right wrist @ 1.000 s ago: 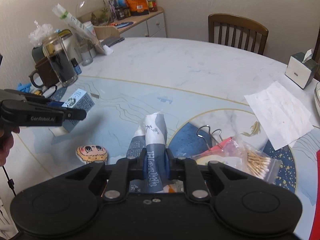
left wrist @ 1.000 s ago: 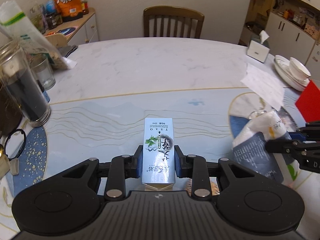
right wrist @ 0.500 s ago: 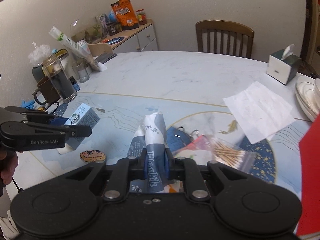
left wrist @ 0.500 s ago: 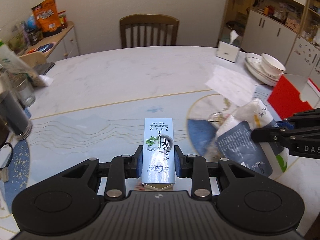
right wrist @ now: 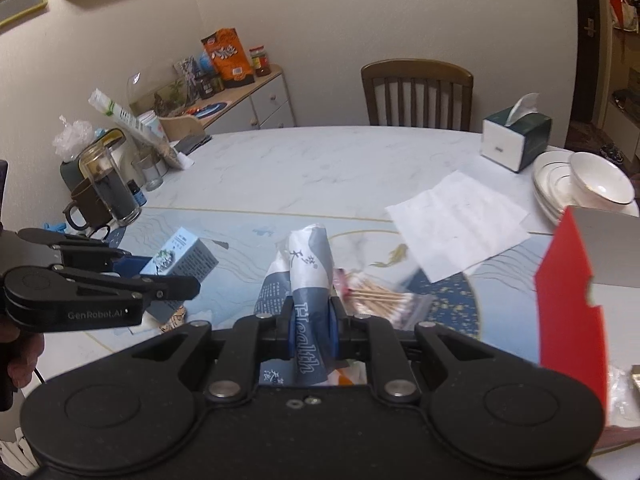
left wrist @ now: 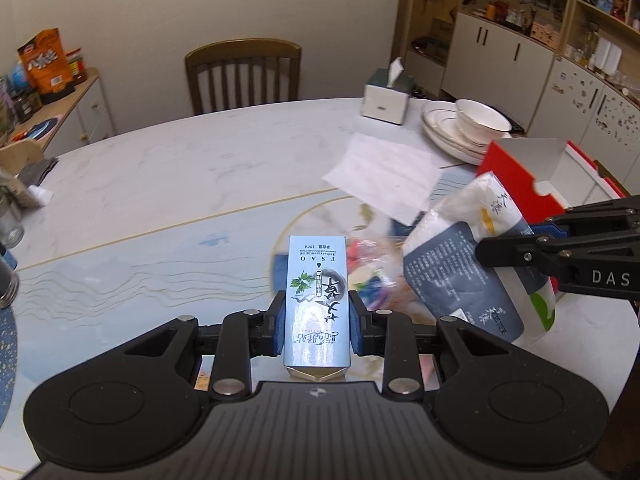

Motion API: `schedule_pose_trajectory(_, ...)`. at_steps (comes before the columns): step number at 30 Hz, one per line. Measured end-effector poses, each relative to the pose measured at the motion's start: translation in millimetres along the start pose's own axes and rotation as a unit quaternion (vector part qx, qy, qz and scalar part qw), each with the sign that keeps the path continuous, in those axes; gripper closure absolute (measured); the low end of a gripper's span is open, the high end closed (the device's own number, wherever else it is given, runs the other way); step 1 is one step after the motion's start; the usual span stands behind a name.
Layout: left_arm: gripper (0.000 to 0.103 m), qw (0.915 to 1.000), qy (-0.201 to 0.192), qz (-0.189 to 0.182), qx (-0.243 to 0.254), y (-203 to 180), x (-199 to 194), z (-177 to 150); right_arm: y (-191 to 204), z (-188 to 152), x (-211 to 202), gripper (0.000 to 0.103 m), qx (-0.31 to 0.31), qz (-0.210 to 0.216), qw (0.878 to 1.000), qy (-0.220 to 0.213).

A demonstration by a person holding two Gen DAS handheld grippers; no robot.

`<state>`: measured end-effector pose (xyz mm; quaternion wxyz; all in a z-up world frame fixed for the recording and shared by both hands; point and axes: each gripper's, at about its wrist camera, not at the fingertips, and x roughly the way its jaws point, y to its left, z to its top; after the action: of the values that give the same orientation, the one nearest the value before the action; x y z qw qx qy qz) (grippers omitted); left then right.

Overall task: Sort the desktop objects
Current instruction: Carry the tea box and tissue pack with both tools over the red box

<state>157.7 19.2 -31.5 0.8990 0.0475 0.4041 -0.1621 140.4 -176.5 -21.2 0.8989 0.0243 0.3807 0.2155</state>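
The box, a pale blue carton with a leaf print, sits clamped between the left tongs, whose pads press its two long sides; it points forward, lifted above the desk. From the right wrist view the same box is tilted, carried by the left tongs level and sideways over the desk's blue mat. The pack, a grey-and-white tissue packet, is pinched narrow in the right tongs, closed on its lower end, the top standing up and forward. In the left view the pack leans left, with the right tongs reaching in horizontally from the right. A red carton stands open just behind it. Cotton swabs lie on the mat below.
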Motion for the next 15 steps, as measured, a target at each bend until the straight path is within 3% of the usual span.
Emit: schedule_pose_trajectory(15,0.074,0.999,-0.012,-0.031,0.029,-85,9,26,-72,1,-51,0.089,0.028,-0.012,0.999,-0.037)
